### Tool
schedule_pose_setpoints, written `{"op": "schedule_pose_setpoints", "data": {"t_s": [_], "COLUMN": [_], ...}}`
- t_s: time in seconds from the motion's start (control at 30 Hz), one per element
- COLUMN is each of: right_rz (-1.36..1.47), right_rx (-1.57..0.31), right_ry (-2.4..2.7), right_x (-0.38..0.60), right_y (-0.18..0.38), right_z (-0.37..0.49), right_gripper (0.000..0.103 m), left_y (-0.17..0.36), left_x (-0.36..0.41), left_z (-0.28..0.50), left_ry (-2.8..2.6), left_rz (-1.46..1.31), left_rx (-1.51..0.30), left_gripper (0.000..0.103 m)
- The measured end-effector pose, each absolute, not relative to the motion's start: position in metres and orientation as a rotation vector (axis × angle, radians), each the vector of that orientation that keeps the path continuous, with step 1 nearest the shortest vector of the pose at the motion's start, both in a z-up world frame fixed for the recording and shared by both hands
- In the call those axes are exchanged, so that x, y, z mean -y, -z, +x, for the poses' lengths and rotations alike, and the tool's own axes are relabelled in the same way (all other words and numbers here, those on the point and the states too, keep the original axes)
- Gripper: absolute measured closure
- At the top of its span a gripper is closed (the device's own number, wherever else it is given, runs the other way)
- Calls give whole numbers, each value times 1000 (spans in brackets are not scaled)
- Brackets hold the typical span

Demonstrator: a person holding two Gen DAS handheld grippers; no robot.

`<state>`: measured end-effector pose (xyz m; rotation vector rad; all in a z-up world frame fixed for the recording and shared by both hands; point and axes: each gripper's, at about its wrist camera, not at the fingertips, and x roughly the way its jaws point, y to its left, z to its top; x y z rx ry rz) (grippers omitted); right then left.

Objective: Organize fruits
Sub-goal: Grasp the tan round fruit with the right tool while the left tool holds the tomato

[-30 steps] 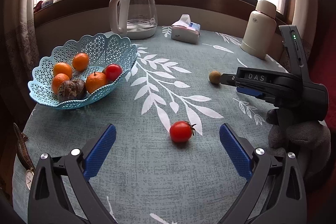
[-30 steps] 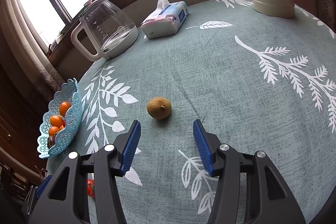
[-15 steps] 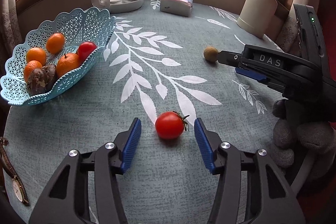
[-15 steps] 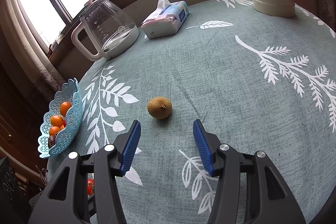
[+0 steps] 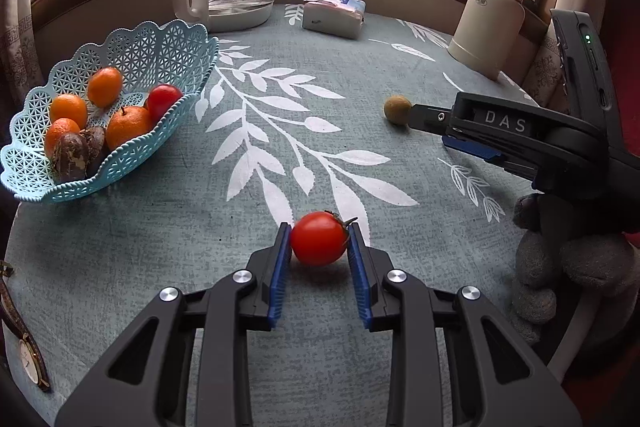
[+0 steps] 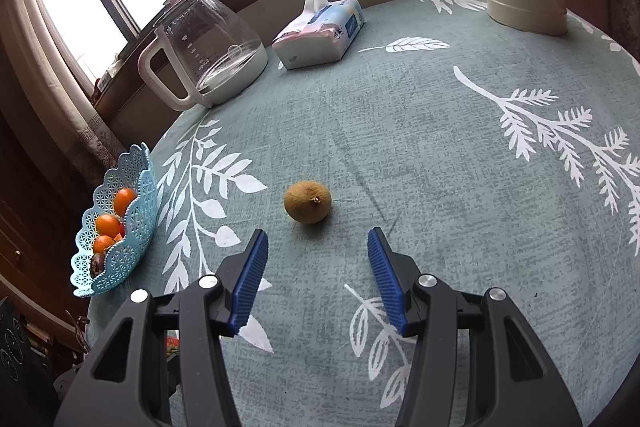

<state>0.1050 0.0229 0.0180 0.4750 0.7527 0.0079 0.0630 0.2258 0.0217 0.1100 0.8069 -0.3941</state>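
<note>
The left gripper (image 5: 319,242) is clamping the red tomato (image 5: 319,238) on the tablecloth (image 5: 160,247), near-right of the blue basket (image 5: 132,151). Farther right of the basket, the right gripper (image 6: 318,267) is gaping just short of the brown fruit (image 6: 307,201).

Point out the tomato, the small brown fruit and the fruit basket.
tomato (image 5: 319,238), left wrist view, middle of its red skin, between the left gripper's pads.
small brown fruit (image 6: 307,202), right wrist view, middle of its body.
fruit basket (image 5: 160,43), left wrist view, bare inner lattice wall at the back.
</note>
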Motion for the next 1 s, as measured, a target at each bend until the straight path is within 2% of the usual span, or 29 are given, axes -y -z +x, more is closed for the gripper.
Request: {"op": "schedule_pose_setpoints", "data": {"t_s": [0.5,0.73,0.9,1.0], "right_rz": [226,206,232,235], "right_rx": [-834,-829,-817,-812], "right_ry": [32,43,10,4], "right_x": [-45,-44,-40,-40], "right_y": [-21,-19,-19,-20], "right_z": [154,157,153,150], "right_gripper": [50,61,73,73], "left_y": [-28,-28,-27,-27], "left_x": [-232,-231,-231,-232], "left_z": [56,56,57,57], "left_ry": [385,382,378,375], "left_rz": [82,85,85,86], "left_rx": [-748,-755,-757,-755], "left_gripper": [74,74,74,74]}}
